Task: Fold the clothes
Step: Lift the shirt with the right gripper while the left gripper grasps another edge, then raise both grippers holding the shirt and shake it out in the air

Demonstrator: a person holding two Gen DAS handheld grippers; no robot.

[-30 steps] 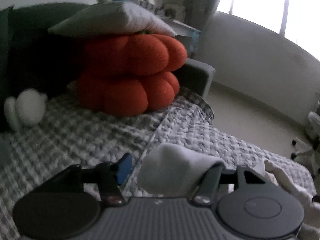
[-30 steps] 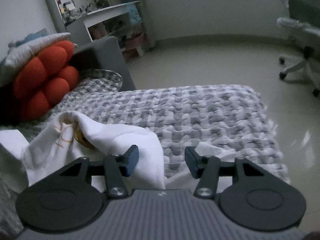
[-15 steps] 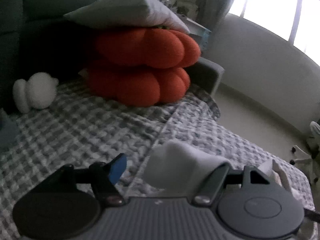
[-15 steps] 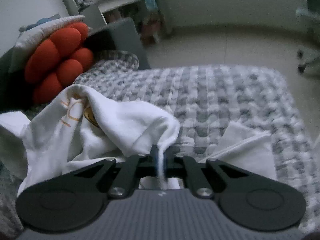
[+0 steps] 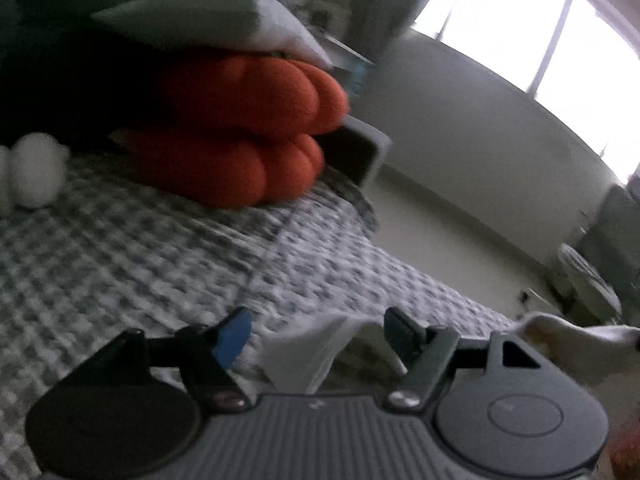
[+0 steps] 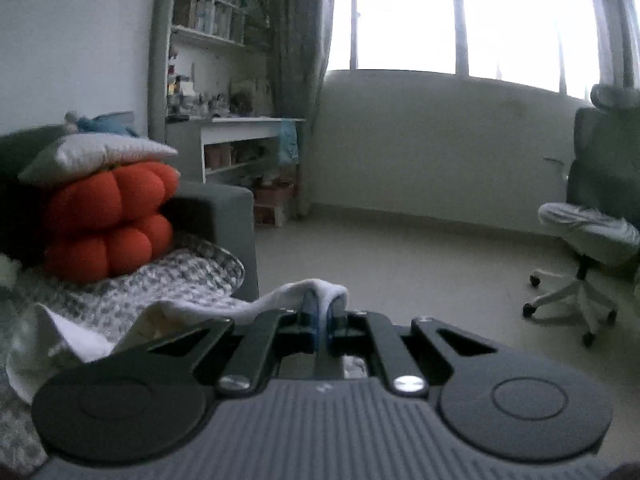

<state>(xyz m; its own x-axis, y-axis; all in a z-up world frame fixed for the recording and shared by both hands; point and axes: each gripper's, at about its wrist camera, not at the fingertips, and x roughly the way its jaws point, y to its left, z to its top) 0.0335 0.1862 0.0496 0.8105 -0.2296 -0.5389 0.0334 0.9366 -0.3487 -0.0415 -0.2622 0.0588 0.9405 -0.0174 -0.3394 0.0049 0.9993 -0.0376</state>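
A white garment (image 6: 80,340) lies bunched on the grey checked blanket (image 6: 160,280) of a sofa. My right gripper (image 6: 320,320) is shut on a fold of its white cloth (image 6: 316,290) and holds it lifted, the rest trailing down to the left. In the left wrist view my left gripper (image 5: 318,332) has its jaws opening, and a loose flap of the white garment (image 5: 304,348) sits low between them, not pinched. More white cloth (image 5: 576,344) shows at the right edge of that view.
Two orange puffy cushions (image 5: 248,128) under a grey pillow (image 5: 208,20) are stacked against the sofa arm (image 5: 360,152). A white plush toy (image 5: 36,168) sits at the left. Beyond are bare floor (image 6: 400,248), a shelf desk (image 6: 240,144) and an office chair (image 6: 588,232).
My right gripper shut on the garment's fold and rose with it, tilting up toward the room. My left gripper's jaws widened and the cloth wad slipped down between them.
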